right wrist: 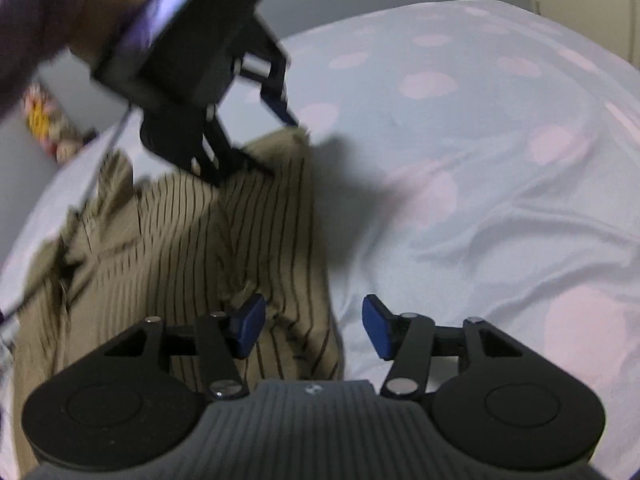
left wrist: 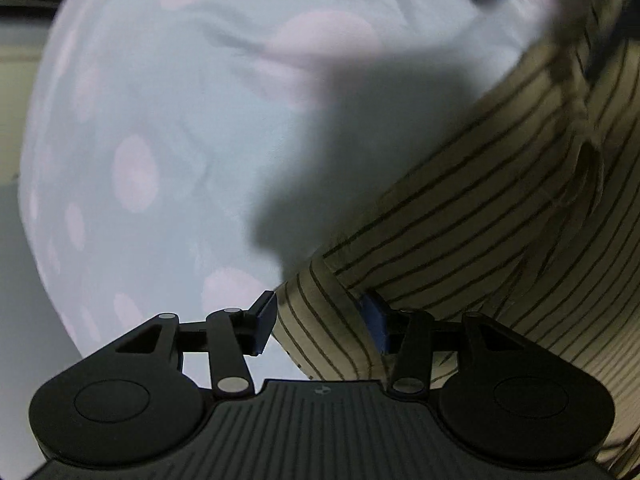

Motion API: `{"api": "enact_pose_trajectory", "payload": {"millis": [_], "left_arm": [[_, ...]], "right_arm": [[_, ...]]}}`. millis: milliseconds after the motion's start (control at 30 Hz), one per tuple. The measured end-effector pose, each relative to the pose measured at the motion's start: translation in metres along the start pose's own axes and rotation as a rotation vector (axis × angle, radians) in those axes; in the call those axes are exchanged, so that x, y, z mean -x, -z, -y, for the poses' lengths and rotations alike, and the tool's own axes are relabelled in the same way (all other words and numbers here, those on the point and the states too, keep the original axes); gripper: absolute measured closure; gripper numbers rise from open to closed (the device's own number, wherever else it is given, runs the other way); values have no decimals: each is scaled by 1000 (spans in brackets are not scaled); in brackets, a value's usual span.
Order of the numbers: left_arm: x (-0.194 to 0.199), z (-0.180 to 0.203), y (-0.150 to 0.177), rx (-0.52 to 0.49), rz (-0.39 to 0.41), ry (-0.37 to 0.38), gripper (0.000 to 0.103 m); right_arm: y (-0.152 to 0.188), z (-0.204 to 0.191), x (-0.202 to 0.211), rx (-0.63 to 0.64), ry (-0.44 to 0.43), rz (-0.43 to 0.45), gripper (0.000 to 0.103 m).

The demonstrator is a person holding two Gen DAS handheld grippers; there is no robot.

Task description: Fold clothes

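Underneath everything lies the bedsheet [right wrist: 500,208], soft pale cloth with pink dots, rumpled beyond both sets of fingers. On it the striped shirt [right wrist: 172,240], tan with thin dark lines, lies creased, probably just laid down for a fold. Its corner sits between the left gripper [left wrist: 324,324] fingers, apparently loosened, though blur hinders. The right gripper [right wrist: 314,326] stands released, shirt edge just beside its left finger.
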State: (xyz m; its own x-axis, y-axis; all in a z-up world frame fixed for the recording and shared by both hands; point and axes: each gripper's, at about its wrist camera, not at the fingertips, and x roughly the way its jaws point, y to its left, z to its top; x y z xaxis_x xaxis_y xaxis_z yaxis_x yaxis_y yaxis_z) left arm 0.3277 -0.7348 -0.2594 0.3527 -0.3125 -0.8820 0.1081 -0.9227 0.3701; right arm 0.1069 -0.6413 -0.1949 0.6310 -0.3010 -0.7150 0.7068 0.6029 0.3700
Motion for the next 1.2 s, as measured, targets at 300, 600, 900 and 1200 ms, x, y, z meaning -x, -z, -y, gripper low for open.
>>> {"api": "enact_pose_trajectory", "payload": {"millis": [300, 600, 900, 1200], "left_arm": [[-14, 13, -27, -274, -66, -57, 55], [-25, 37, -37, -286, -113, -21, 97], [-2, 43, -7, -127, -82, -121, 101], [33, 77, 54, 53, -64, -236, 102]], "right_arm": [[8, 4, -20, -33, 6, -42, 60], [10, -3, -32, 30, 2, -53, 93], [-1, -20, -8, 57, -68, 13, 100], [4, -60, 6, 135, -181, 16, 100]]}}
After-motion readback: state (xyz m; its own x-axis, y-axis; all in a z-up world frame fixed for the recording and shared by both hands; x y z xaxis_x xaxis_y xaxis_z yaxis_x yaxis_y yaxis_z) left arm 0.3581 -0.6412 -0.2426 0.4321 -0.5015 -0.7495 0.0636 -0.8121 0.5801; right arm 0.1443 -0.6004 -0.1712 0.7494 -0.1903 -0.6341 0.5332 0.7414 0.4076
